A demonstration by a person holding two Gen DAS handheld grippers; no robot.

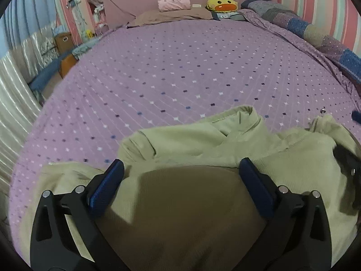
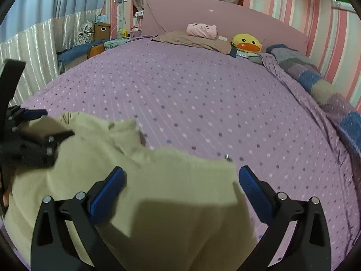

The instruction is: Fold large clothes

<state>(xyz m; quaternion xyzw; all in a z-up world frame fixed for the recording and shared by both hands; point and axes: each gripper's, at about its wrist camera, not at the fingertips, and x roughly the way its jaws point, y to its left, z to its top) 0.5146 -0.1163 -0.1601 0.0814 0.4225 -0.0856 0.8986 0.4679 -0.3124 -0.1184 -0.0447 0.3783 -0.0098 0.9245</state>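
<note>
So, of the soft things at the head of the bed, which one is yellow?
The round yellow duck-face plush with an orange beak. The folded pink cloth to its left is pink and lies on a flat brown pillow.

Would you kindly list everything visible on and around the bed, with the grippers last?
garment: one, pale green, crumpled at the near edge of the bed
bedspread: one, purple with small dots, covering the bed
duck plush: one, yellow, by the headboard
folded clothes: one pink pile, on a brown pillow at the headboard
patchwork blanket: one, blue and grey, along the bed's right side
cardboard box: one, brown, beside the bed
left gripper: black with blue pads, open over the garment
right gripper: same, open over the garment
</note>
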